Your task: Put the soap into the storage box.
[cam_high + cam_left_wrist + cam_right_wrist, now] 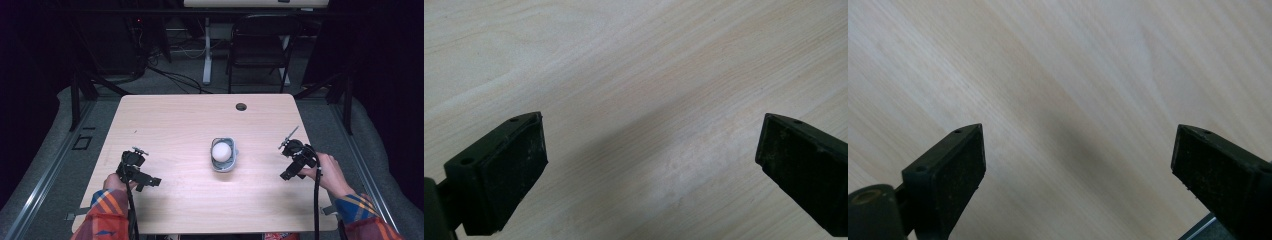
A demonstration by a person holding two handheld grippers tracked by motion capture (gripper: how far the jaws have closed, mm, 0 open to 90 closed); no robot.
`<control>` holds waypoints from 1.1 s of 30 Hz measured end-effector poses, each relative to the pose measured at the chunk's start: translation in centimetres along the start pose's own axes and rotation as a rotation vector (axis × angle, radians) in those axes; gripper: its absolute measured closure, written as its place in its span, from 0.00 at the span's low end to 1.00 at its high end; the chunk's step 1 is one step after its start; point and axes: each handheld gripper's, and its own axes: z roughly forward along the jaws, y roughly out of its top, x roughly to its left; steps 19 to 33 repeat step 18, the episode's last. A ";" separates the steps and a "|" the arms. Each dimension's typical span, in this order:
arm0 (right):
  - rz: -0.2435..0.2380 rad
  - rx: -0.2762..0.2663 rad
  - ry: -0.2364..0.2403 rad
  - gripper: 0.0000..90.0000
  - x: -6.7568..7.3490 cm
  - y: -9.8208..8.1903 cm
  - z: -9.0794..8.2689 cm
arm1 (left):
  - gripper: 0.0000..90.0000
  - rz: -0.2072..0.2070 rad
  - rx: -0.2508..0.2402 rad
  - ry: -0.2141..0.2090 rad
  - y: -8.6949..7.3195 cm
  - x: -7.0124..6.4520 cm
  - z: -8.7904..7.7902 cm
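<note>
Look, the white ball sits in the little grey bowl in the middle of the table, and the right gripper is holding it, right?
Not quite. The white ball does sit in the grey bowl mid-table, but the right gripper holds nothing. The high view shows it off to the side, apart from the bowl, and the right gripper view shows its jaws open over bare table.

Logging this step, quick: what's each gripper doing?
Left gripper: open, nothing between its fingers.
Right gripper: open, nothing between its fingers.
</note>
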 end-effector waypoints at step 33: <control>0.024 0.015 0.009 0.00 -0.2 -2.4 2.7 | 0.00 -0.003 0.008 -0.013 0.0 0.1 0.2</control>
